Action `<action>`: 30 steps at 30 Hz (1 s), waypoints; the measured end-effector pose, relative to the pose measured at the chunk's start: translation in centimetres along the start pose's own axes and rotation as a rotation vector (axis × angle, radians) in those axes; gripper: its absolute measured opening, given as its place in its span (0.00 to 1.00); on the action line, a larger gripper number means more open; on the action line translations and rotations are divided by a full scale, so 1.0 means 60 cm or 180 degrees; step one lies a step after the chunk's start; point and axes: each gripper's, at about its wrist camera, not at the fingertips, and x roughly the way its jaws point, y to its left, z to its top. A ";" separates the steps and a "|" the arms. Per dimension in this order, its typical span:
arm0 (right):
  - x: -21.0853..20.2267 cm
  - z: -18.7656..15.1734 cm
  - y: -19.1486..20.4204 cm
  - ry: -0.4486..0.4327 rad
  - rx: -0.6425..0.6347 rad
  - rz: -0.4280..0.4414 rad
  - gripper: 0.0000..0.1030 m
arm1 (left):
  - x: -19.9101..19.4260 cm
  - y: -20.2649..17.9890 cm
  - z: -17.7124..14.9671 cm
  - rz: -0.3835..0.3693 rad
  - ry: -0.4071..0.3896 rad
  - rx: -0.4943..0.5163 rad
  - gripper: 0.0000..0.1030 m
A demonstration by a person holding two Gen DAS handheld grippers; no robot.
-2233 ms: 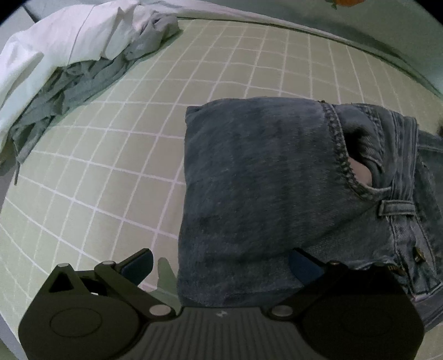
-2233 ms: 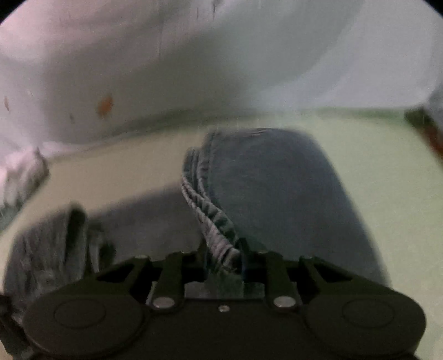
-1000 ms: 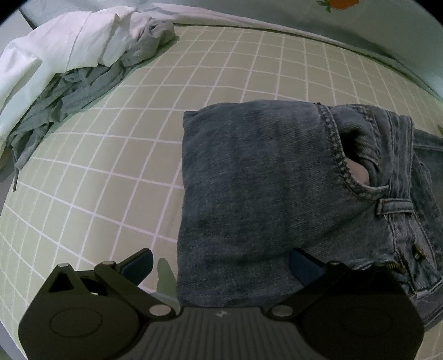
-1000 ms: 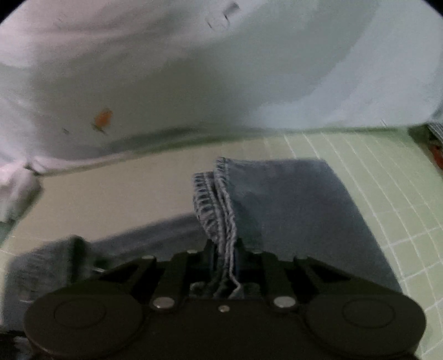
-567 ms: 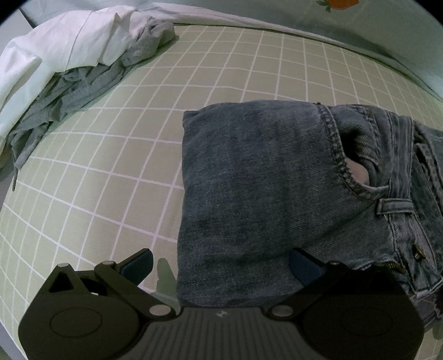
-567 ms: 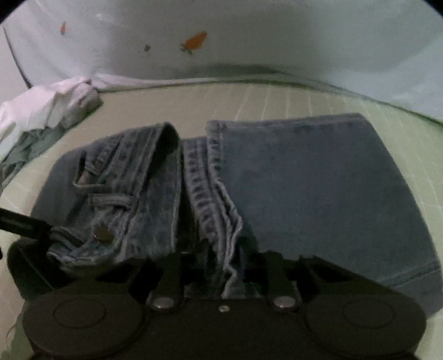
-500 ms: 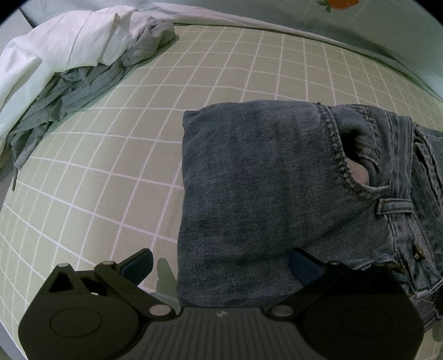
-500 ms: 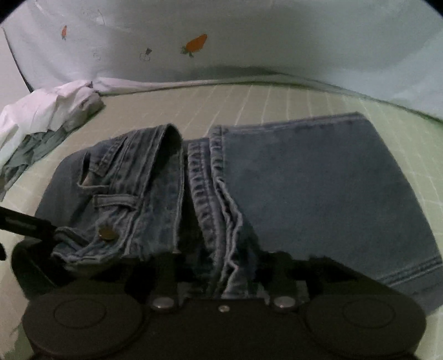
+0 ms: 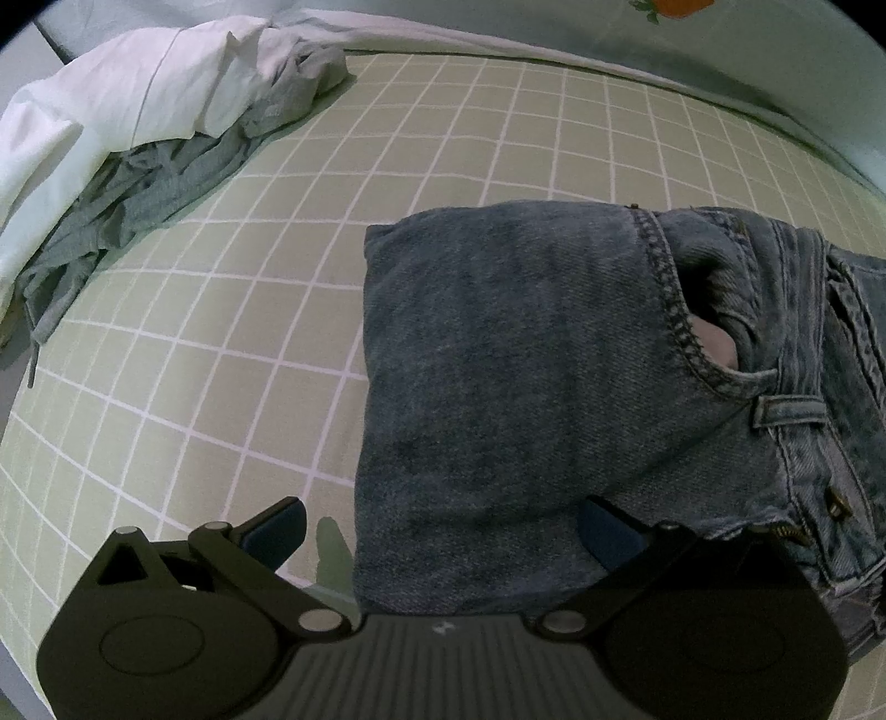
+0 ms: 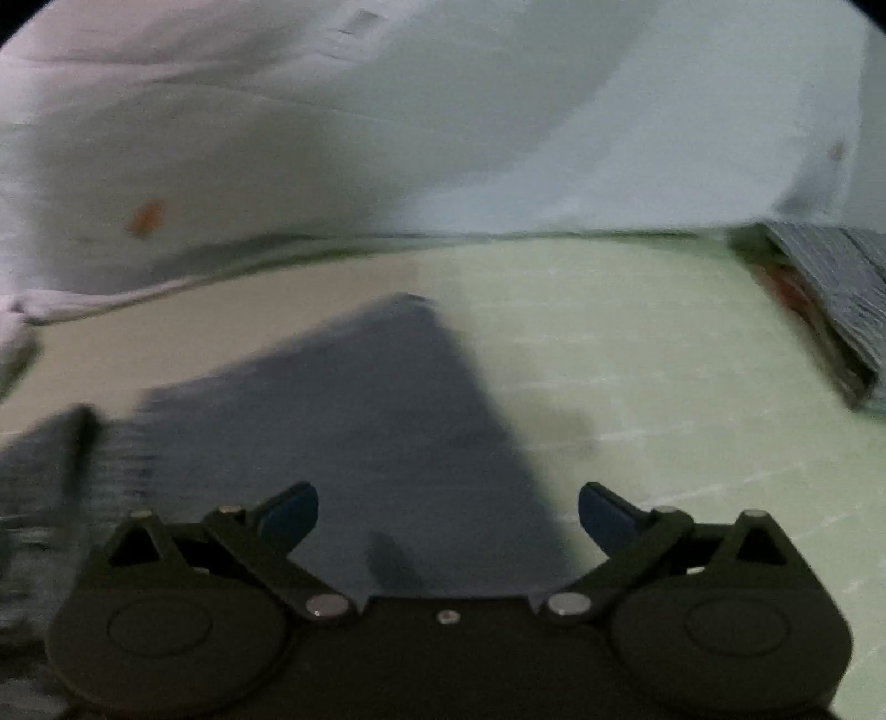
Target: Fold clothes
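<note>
Folded blue jeans (image 9: 526, 360) lie on the green checked bed sheet (image 9: 221, 332), pocket and waistband to the right in the left wrist view. My left gripper (image 9: 443, 526) hovers over their near edge, open wide, with denim showing between the fingers but no pad pressing on it. In the blurred right wrist view the jeans (image 10: 360, 415) spread out flat ahead and to the left. My right gripper (image 10: 448, 509) is above them, its jaws opening wide, and nothing is pinched between its blue pads.
A heap of white and grey clothes (image 9: 138, 138) lies at the far left of the bed. A pale blue cloth with an orange print (image 9: 675, 8) rises behind. A folded striped stack (image 10: 830, 299) sits at the bed's right edge.
My right gripper has let go of the jeans' hem, and its jaws have spread wide. Its view has swung away over the flat denim. The left gripper has not moved.
</note>
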 end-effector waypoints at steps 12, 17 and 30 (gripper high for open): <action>0.005 -0.025 -0.030 0.0093 0.0280 0.0165 0.21 | -0.003 0.005 -0.006 -0.0024 -0.0001 -0.0013 1.00; -0.045 -0.004 -0.015 -0.0145 0.0384 0.0325 0.15 | 0.003 0.021 -0.005 -0.0129 0.0066 -0.0218 1.00; -0.136 -0.040 0.313 -0.0178 -0.0799 0.1722 0.16 | -0.018 0.060 -0.015 -0.0276 0.0096 -0.0365 1.00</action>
